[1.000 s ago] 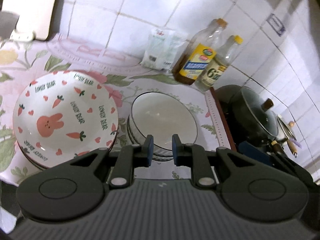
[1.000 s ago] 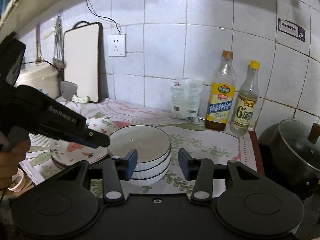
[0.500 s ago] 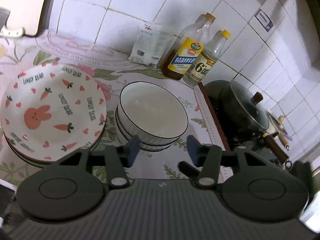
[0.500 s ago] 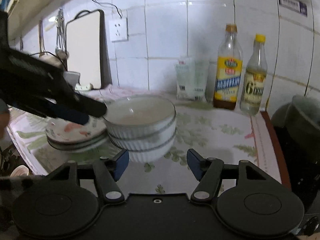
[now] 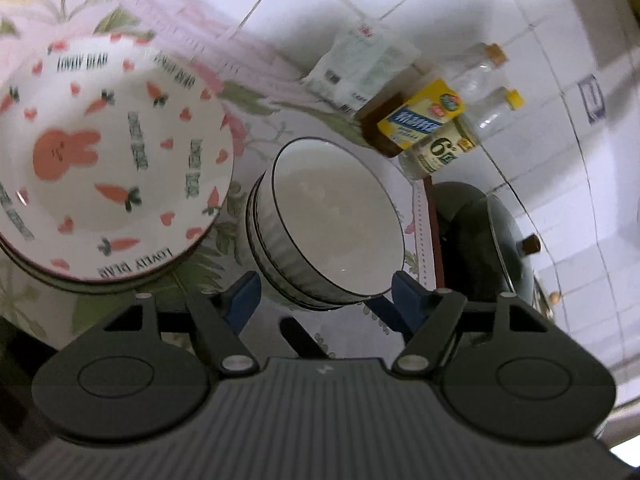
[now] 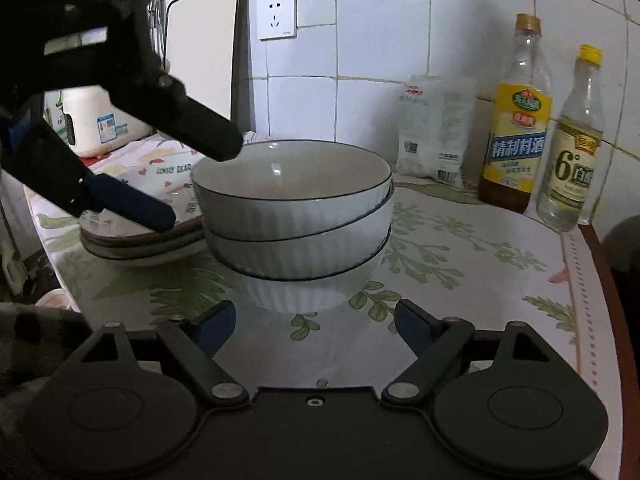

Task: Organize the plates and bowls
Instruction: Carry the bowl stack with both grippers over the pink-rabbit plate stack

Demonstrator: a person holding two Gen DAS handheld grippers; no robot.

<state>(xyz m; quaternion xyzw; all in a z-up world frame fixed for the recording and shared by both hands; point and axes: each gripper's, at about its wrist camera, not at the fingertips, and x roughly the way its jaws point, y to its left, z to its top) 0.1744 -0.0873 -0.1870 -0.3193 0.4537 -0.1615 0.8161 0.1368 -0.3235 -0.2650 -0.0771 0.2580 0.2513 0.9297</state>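
Opening wide, both at once: left claw (image 5: 326, 294) spreading its blue pads in front of the stack of white bowls (image 5: 328, 232), right claw (image 6: 314, 326) doing the same from lower down, nothing yet pressed between either pair. Sitting near the middle of the flowered surface (image 6: 480, 264), that stack, with the rabbit-and-carrot plates (image 5: 108, 160) piled just beside it on the left.

Risking a slip, judging by the glazed, ribbed walls: smooth ceramic, rounded and tapering toward a narrow foot, giving flat pads little to bite on. Risking a tilt as well, with three bowls nested loosely and the top one already sitting slightly askew; gripping only its rim could be dragging the lower ones sideways. Crowding, too, with the left claw's dark fingers (image 6: 132, 204) hanging over the plates' edge close to the bowls, so a careless closing could be knocking china against china. Standing behind, the two glass bottles (image 6: 516, 120) and a soft white packet (image 6: 434, 128), tall and easily toppled by a wide swing. Looking slick and thin, the cloth covering, likely to be sliding under a pushed stack.
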